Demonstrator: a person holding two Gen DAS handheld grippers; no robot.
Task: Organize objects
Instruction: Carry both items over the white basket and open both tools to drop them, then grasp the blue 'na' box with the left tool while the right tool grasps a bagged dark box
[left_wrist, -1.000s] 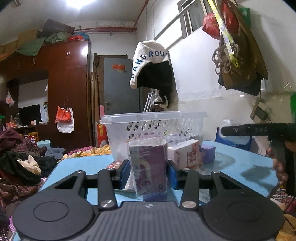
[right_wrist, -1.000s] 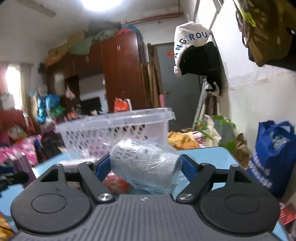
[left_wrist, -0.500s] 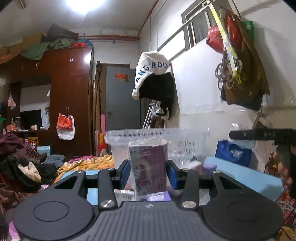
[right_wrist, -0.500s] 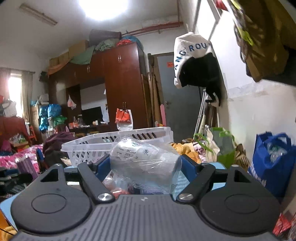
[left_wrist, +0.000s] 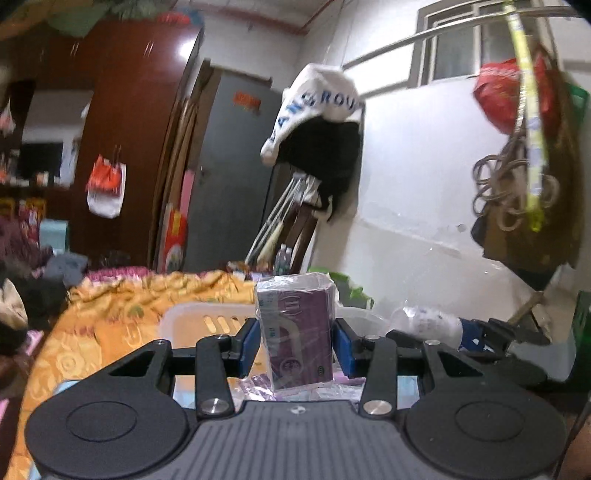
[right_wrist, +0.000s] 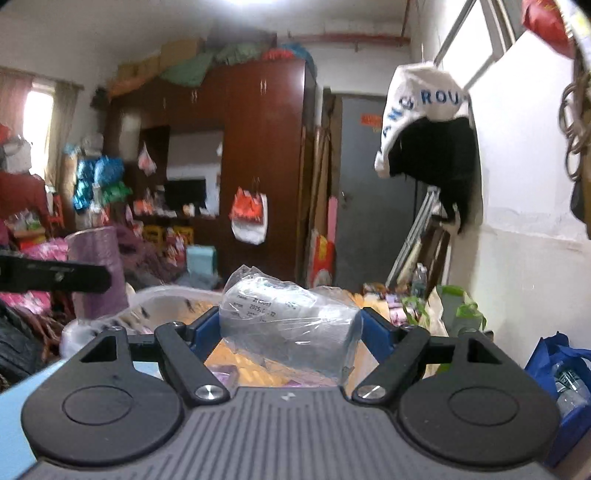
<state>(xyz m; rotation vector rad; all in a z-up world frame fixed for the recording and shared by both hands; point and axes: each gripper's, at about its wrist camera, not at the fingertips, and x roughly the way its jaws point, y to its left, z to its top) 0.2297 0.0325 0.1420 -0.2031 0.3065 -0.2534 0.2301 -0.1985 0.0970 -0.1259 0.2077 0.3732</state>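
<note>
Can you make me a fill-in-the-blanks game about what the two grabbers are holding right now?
1. The left gripper holds a ____ box wrapped in clear plastic.
2. The box stands ____ between the fingers.
3. The right gripper holds a roll wrapped in clear ____.
4. Under both grippers sits a white ____.

Missing words: purple; upright; plastic; basket

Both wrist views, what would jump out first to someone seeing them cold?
Each gripper is carrying something. In the left wrist view, the left gripper clamps an upright purple box wrapped in clear plastic, above the white basket. In the right wrist view, the right gripper pinches a grey roll in crinkled plastic, lying sideways. Behind both, a white and black garment hangs on the wall.
</note>
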